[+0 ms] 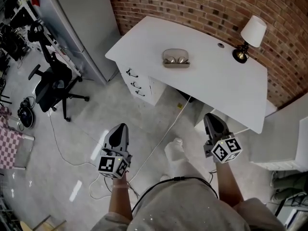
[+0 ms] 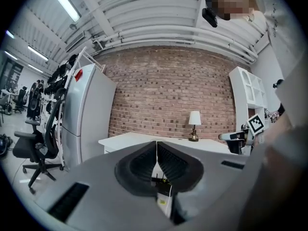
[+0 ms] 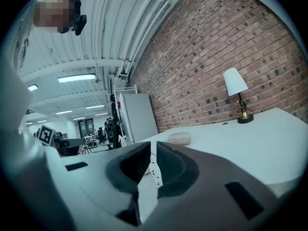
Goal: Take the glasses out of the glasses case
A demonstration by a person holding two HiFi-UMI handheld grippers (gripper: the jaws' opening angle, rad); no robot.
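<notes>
Glasses case (image 1: 176,58) on white desk (image 1: 216,88), lamp (image 1: 251,36) at corner, office chair (image 1: 52,83) apart

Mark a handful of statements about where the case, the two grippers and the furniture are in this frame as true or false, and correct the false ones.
1. The glasses case lies on the white desk. True.
2. The right gripper holds the case. False: it is short of the desk, its jaws slightly apart with nothing between them.
3. A lamp stands on the desk near the brick wall. True.
4. The left gripper has its jaws wide open. False: they are together and empty.
5. The office chair stands right of the desk in the head view. False: it stands to the left.
</notes>
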